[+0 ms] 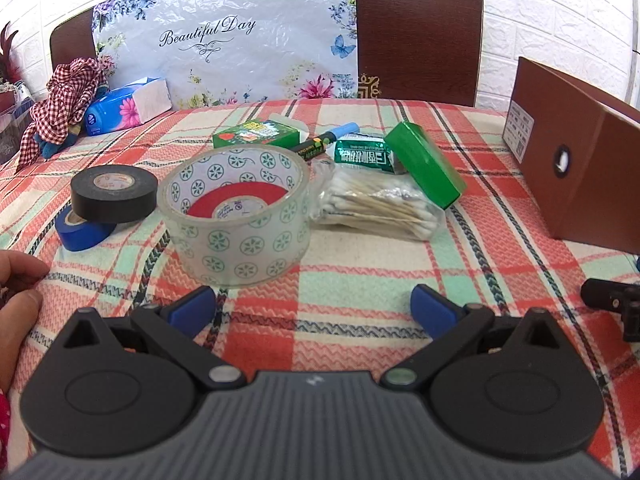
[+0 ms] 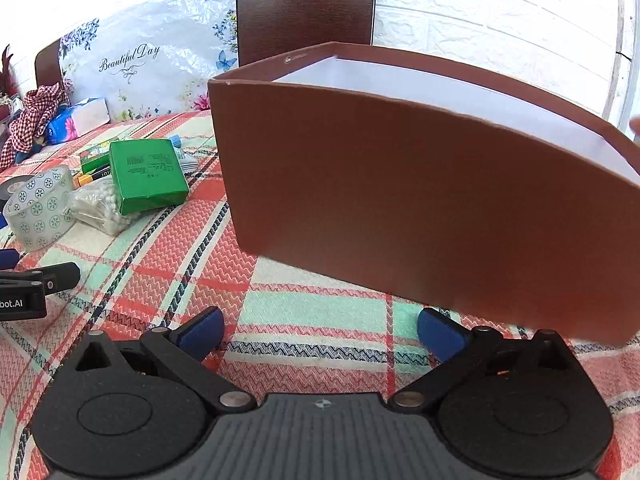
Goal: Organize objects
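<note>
My left gripper (image 1: 314, 306) is open and empty, just short of a clear tape roll (image 1: 238, 216) with a red roll (image 1: 236, 204) inside it. A black tape roll (image 1: 114, 192) rests on a blue roll (image 1: 82, 232) to its left. A bag of cotton swabs (image 1: 376, 208), a green box (image 1: 426, 164), a green packet (image 1: 362, 156), a marker (image 1: 324, 140) and a small green carton (image 1: 256, 134) lie behind. My right gripper (image 2: 320, 336) is open and empty in front of the open brown box (image 2: 420, 200), which also shows in the left wrist view (image 1: 576, 160).
A plaid cloth (image 1: 360, 280) covers the table. A tissue pack (image 1: 128, 106) and a checkered cloth bundle (image 1: 66, 96) sit at the back left. Two chairs (image 1: 416, 28) and a floral bag (image 1: 224, 40) stand behind. A hand (image 1: 18, 300) rests at the left edge.
</note>
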A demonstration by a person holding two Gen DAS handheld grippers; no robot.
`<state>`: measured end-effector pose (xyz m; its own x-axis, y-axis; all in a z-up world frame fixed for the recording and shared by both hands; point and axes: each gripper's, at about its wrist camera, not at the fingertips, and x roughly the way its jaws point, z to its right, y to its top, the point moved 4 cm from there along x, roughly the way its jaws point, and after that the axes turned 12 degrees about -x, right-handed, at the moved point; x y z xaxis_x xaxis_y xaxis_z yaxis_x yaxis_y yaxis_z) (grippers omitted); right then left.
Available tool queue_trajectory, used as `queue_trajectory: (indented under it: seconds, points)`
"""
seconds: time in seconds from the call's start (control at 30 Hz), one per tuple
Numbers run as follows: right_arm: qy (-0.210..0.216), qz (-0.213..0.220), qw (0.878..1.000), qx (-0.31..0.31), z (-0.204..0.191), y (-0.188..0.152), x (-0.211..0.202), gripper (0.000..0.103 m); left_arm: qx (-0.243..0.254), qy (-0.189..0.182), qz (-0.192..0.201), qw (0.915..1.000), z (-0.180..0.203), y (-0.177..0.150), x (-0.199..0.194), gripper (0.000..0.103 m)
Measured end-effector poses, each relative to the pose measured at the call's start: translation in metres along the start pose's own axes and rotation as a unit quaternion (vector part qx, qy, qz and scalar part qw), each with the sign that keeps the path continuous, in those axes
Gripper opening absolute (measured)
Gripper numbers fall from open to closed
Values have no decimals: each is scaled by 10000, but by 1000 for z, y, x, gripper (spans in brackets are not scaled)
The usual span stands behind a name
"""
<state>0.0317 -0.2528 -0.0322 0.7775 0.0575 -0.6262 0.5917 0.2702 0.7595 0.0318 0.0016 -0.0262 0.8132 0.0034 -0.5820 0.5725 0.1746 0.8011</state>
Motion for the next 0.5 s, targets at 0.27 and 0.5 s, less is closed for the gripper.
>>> queue_trajectory:
  seconds: [0.27, 0.5]
  points:
    - [1, 2, 10000, -1, 2, 0, 2, 103, 2, -4, 0, 10000, 0, 0, 0, 103]
    - [6, 2, 10000, 1, 1, 0, 3, 103, 5, -7, 1, 10000, 0, 0, 0, 103]
